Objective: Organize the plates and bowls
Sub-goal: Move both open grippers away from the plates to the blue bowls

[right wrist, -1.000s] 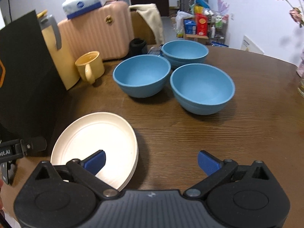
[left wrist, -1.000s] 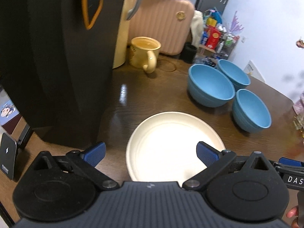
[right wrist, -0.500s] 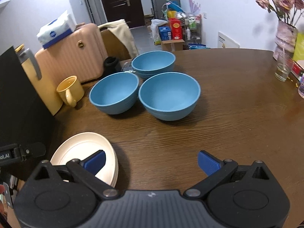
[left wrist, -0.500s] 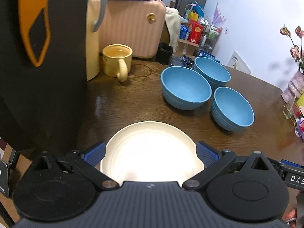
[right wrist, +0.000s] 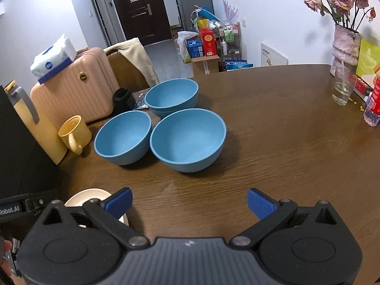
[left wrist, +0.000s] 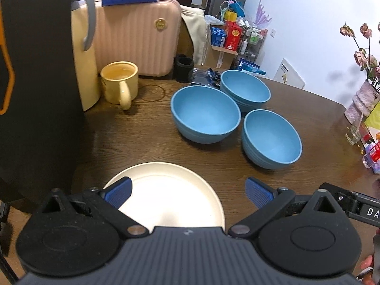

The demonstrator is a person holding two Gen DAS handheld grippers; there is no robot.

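A cream plate lies on the brown wooden table just beneath my left gripper, which is open and empty above it. Three blue bowls stand beyond: one at the left, one at the back that looks like a stack, one at the right. In the right wrist view the same bowls appear at left, back and front. My right gripper is open over bare table, with the plate's edge by its left finger.
A yellow mug, a cream kettle and a tall black box crowd the left side. A pink suitcase with a tissue pack stands behind. A vase of flowers, a glass and a bottle sit at the far right.
Both grippers have pulled back and risen from the table. The plate now sits lower and smaller in both views, and more of the room shows. Nothing was grasped.
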